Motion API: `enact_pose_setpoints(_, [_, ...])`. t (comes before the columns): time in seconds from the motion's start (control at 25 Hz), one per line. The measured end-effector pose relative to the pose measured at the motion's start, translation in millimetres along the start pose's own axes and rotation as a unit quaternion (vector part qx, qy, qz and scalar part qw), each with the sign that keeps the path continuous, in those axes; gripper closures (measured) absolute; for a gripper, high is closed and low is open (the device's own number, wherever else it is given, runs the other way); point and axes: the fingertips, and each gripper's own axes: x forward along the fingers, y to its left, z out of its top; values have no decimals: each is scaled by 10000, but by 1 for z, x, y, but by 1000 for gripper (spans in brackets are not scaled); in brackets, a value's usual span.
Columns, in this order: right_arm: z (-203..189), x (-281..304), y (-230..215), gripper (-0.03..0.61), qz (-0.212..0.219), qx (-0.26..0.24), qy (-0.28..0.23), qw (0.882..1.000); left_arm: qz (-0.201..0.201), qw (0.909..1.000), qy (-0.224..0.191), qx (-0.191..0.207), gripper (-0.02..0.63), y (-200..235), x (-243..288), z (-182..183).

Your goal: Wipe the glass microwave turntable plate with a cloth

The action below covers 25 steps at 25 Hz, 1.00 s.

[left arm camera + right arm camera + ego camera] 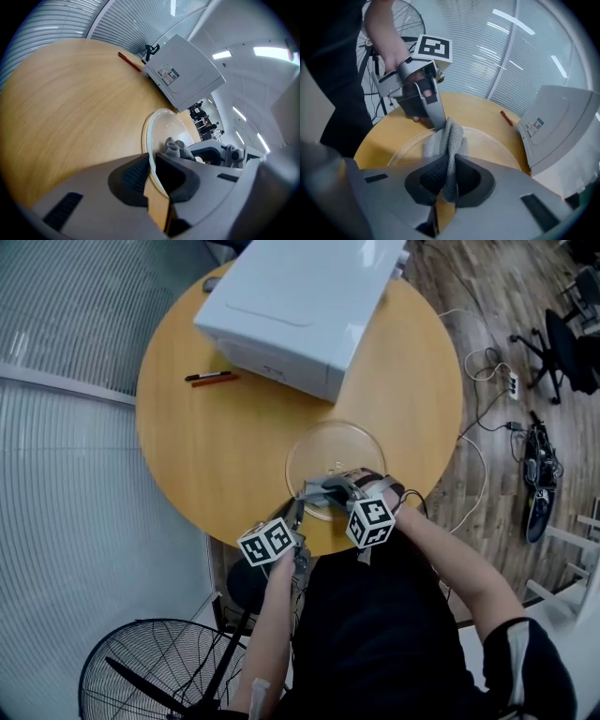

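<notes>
The left claw is clamped on the near rim of the glass turntable plate, with the edge of the glass running between its two pads. From that claw the plate stretches away across the round wooden table toward the white microwave at the far side. The right claw sits just to the right of the left one and is closed on a grey knitted cloth. The cloth pokes out ahead of its jaws onto the glass, and its far end lies just beside the tips of the left claw. Well beyond both claws, left of the microwave, a red pen and a black pen lie side by side on the wood. Behind the left claw, down on the floor, stands a black fan.
</notes>
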Motion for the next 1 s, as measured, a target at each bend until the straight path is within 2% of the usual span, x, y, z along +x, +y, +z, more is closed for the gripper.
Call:
enact_pose_setpoints(0.16, [-30,-8,-43,558,-614,-558,335,9960,-21,10000,-12,-1,572,1,1,0])
enact_pose_setpoints(0.24, [-46,-11,-67,560,-919,-339,485,9940,-16,10000,-13,2,572,3,1,-1])
enact_pose_setpoints(0.36, [-67,-17,-97,560,-1352,415,638,9879,-42,10000,-14,-14,571,0,1,-1])
enact_pose_setpoints(0.44, [-80,-24,-113,560,-1686,853,826,9785,-59,10000,5,-36,571,-3,1,-2])
enact_pose_setpoints(0.6, [-99,-37,-122,558,-2204,2141,958,9468,-29,10000,-15,-67,571,-2,1,-2])
enact_pose_setpoints(0.68, [-101,-42,-112,558,-2228,2890,775,9278,-14,9999,-41,-99,572,-2,1,-2])
enact_pose_setpoints(0.76, [-98,-45,-94,557,-2080,3362,591,9166,-20,9999,-48,-123,572,-2,2,-2])
enact_pose_setpoints(0.8, [-95,-47,-83,557,-1978,3377,578,9184,-27,9999,-45,-130,572,-2,2,-1])
enact_pose_setpoints(0.92, [-79,-47,-43,557,-1637,2887,716,9406,-37,9999,-22,-151,574,0,1,-2])
enact_pose_setpoints(1.0, [-66,-45,-18,557,-1334,2799,681,9483,-23,9999,-21,-149,574,1,1,-2])
